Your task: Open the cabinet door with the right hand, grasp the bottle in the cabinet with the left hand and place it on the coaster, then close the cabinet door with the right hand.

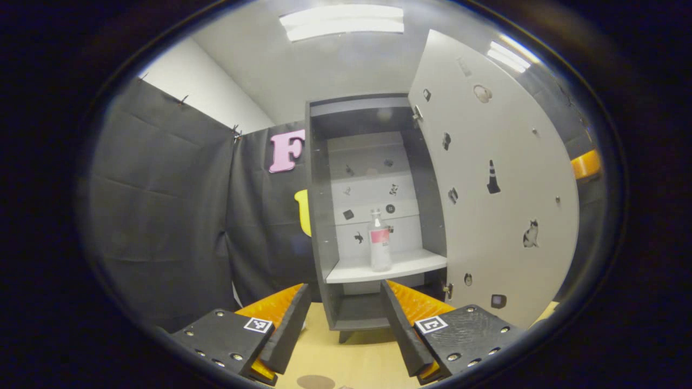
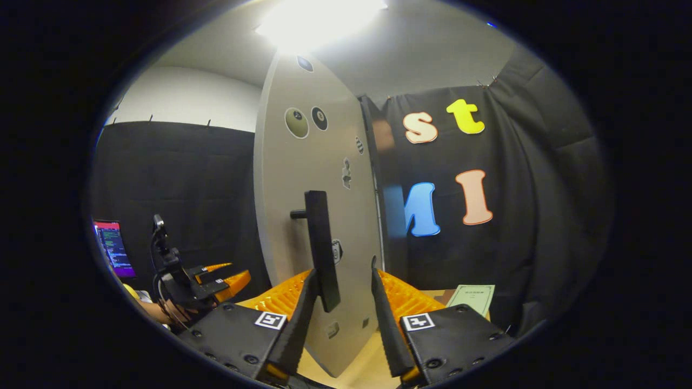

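Light comes from ceiling panels [image 1: 341, 21] overhead; in the right gripper view the panel [image 2: 319, 19] blows out into white glare. The booth is moderately bright, with the cabinet's [image 1: 373, 216] interior dimmer at the top and the bottle [image 1: 379, 240] slightly soft at that far distance. Fisheye distortion bows the cabinet door [image 1: 497, 183] and darkens the edges. A far monitor [image 2: 112, 247] on the left glows, blurred.

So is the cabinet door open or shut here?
Open: the cabinet door is swung wide, exposing the shelf and the upright bottle on it.
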Motion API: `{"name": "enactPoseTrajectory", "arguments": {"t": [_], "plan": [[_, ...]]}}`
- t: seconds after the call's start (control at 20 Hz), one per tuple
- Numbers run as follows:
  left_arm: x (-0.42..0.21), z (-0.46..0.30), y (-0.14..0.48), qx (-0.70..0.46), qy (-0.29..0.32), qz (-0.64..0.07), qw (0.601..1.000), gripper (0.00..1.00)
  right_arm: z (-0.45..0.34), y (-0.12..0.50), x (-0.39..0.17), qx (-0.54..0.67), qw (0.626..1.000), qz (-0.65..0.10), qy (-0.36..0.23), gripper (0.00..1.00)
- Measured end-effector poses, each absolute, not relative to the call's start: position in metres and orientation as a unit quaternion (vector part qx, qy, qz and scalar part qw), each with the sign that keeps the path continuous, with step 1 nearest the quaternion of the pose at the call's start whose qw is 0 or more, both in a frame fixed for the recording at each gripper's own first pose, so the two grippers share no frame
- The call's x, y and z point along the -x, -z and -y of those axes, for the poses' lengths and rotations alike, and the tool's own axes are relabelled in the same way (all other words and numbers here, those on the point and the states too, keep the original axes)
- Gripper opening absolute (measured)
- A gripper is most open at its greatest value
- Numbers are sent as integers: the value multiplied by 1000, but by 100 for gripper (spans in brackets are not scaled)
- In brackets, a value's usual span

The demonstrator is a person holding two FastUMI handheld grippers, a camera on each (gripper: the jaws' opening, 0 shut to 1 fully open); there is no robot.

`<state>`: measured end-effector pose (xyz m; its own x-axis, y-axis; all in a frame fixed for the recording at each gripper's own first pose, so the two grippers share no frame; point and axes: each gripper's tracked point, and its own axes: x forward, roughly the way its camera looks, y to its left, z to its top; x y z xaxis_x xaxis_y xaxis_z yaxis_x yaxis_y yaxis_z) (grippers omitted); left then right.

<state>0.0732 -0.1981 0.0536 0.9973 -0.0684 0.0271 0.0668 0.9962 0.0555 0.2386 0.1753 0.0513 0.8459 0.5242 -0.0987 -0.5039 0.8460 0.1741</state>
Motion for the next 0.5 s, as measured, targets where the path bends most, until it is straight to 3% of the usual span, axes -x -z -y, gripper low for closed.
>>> {"name": "enactPoseTrajectory", "arguments": {"t": [0.1, 0.15, 0.2, 0.45, 0.5], "plan": [[-92, 211, -60, -12, 53, 7, 999, 78, -150, -47, -242, -46, 971, -62, -224, 77], [-103, 215, -62, -1, 61, 2, 998, 78, -141, -46, -245, -39, 976, -58, -204, 92], [-114, 218, -63, 8, 69, -4, 998, 78, -133, -43, -247, -33, 981, -56, -185, 99], [-186, 224, -73, 12, 99, -5, 995, 78, -96, -25, -259, -14, 993, -70, -96, 100], [-200, 227, -71, 10, 108, -5, 994, 80, -92, -23, -262, -13, 994, -71, -80, 96]]}}
